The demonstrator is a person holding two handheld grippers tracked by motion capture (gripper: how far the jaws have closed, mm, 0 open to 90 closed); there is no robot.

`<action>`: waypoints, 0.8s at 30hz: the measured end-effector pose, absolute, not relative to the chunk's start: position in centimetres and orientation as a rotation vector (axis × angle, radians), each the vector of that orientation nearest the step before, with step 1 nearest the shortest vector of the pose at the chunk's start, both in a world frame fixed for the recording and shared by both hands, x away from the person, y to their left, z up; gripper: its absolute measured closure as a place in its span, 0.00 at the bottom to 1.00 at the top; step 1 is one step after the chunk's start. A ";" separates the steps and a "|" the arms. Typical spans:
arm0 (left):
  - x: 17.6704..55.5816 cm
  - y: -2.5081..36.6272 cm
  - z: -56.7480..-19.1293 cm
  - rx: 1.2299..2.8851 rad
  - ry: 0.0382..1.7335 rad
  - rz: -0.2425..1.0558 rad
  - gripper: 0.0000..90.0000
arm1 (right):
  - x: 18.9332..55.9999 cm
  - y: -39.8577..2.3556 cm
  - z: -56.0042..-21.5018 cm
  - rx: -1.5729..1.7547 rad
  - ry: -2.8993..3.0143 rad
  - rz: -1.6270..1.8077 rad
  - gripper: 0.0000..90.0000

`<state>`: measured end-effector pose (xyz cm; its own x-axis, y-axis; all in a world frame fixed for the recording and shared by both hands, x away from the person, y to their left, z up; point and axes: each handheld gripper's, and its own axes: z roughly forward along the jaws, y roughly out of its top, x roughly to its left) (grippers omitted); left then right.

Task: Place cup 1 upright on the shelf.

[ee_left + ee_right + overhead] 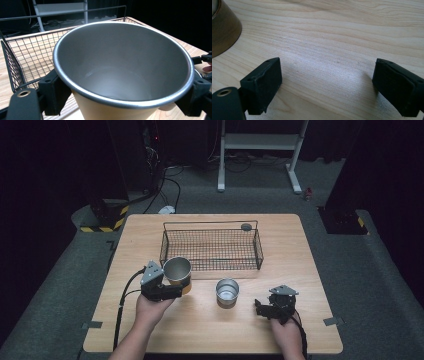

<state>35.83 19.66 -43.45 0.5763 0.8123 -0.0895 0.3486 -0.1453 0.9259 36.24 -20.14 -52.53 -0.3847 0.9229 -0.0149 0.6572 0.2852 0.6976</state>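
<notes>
Left gripper [176, 290] is clamped on the tan cup [178, 271], one jaw on each side of the wall just under the rim, as the left gripper view shows with the cup [122, 67] seated between the pads. The cup is upright, mouth up, long axis near vertical, tilted slightly toward the camera; inside looks empty.

From that gripper outward: the wire basket [210, 249] lies directly beyond the cup, its near left corner just beside the rim. The basket's long axis runs left-right across the surface [300, 270]. Judgement: the next move is likely a lift up and forward over the near wall, so clearance over the basket rim is what counts.

Right gripper [261, 309] rests low near the surface, jaws spread wide with nothing between them [327, 82]. The steel cup [227, 292] stands upright just to its left, apart from it, between the two grippers. The left hand is clearly nearer the basket.
</notes>
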 end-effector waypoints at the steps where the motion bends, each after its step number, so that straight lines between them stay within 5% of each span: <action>1: 35.9 19.7 -43.4 1.732 0.964 0.538 0.16 | 36.2 -20.1 -52.5 1.419 2.143 0.858 0.10; 24: 38.7 19.0 -41.4 1.691 0.972 0.574 0.16 | 36.2 -20.1 -52.5 1.408 2.151 0.861 0.10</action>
<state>38.70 18.95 -41.44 0.5539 0.8279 -0.0881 0.3224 -0.1156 0.9395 36.20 -20.15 -52.53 -0.3944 0.9188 -0.0161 0.6539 0.2929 0.6976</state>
